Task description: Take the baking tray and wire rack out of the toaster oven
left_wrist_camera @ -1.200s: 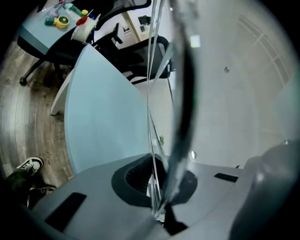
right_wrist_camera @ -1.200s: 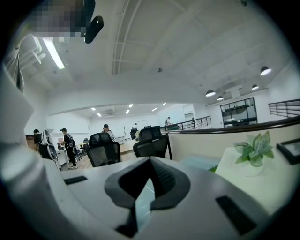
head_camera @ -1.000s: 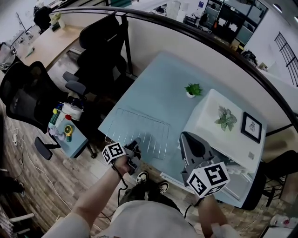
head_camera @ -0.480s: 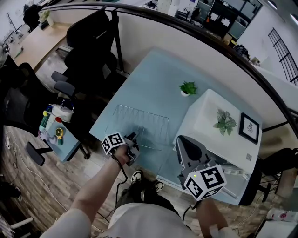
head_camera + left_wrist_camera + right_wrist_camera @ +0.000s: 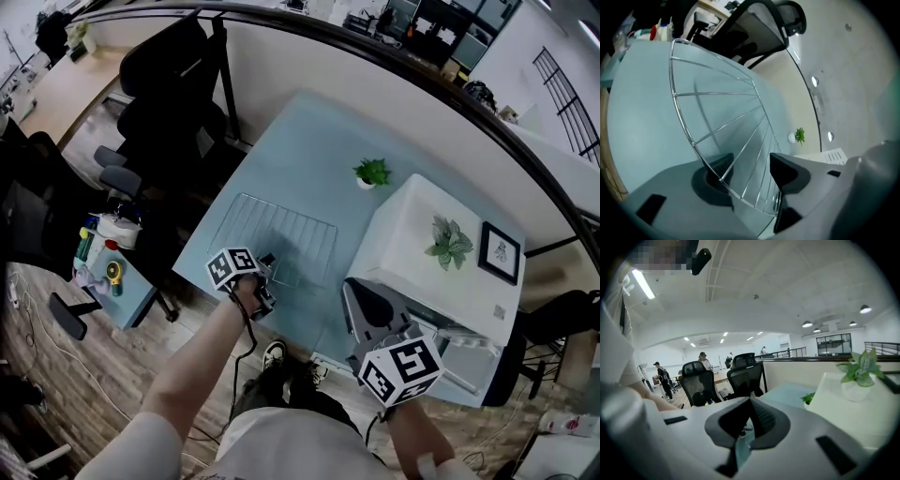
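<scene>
The wire rack (image 5: 279, 234) lies flat on the pale blue table (image 5: 309, 150), left of the white toaster oven (image 5: 422, 246). My left gripper (image 5: 267, 268) is at the rack's near edge. In the left gripper view the rack (image 5: 717, 108) has its near rim wire crossing between the jaws of my left gripper (image 5: 752, 171), which are opening; the pads stand apart and do not press on it. My right gripper (image 5: 354, 292) hovers in front of the oven, shut with nothing in it (image 5: 749, 417). A pale flat part (image 5: 466, 349) juts from the oven's near side; door or tray, I cannot tell.
A small potted plant (image 5: 372, 172) stands on the table behind the rack. Another plant (image 5: 448, 242) and a picture frame (image 5: 497, 251) sit on the oven. Black office chairs (image 5: 173, 103) and a side table with bottles (image 5: 108, 267) stand left of the table.
The rack has gone from hanging at the table's near edge to lying flat farther in. My left gripper came down with it and its jaws have parted. The right gripper sank slightly.
</scene>
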`<action>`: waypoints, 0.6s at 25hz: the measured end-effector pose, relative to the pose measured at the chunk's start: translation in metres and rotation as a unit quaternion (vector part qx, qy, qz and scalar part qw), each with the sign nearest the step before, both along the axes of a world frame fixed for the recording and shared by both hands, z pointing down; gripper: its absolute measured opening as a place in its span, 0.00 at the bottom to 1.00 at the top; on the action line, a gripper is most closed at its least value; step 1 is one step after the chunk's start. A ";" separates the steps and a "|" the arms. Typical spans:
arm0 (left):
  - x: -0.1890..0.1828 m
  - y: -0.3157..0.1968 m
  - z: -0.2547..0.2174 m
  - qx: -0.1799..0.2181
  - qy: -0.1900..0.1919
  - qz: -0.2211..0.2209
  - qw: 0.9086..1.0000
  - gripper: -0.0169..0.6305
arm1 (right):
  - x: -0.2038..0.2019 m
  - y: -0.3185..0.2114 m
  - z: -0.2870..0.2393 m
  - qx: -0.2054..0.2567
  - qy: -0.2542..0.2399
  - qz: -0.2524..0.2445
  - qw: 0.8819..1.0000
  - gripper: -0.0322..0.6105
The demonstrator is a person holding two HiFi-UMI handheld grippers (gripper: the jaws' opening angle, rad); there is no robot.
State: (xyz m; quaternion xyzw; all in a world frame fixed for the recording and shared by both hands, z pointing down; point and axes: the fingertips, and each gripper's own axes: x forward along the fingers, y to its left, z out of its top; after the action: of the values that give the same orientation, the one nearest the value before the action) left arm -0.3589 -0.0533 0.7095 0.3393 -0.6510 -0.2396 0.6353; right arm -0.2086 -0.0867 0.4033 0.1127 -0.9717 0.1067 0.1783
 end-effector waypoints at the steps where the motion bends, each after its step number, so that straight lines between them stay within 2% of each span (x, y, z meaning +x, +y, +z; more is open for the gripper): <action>1: 0.000 0.000 0.000 -0.012 -0.013 0.014 1.000 0.41 | 0.001 0.000 0.002 -0.002 0.000 0.002 1.000 0.05; 6: 0.005 0.001 -0.003 -0.063 -0.055 0.075 0.994 0.53 | 0.008 0.001 0.003 -0.008 -0.003 0.010 1.000 0.05; 10: 0.010 0.008 -0.001 -0.100 -0.069 0.092 0.988 0.62 | 0.017 0.002 0.002 -0.009 -0.004 0.017 1.000 0.05; 15: 0.013 0.015 0.004 -0.151 -0.098 0.103 0.978 0.68 | 0.033 0.003 -0.001 -0.012 -0.007 0.030 0.999 0.05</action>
State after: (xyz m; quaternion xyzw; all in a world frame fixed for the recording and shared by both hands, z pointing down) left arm -0.3456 -0.0382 0.7133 0.3261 -0.7002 -0.0373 0.6341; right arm -0.1757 -0.0841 0.4027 0.1387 -0.9678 0.1242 0.1692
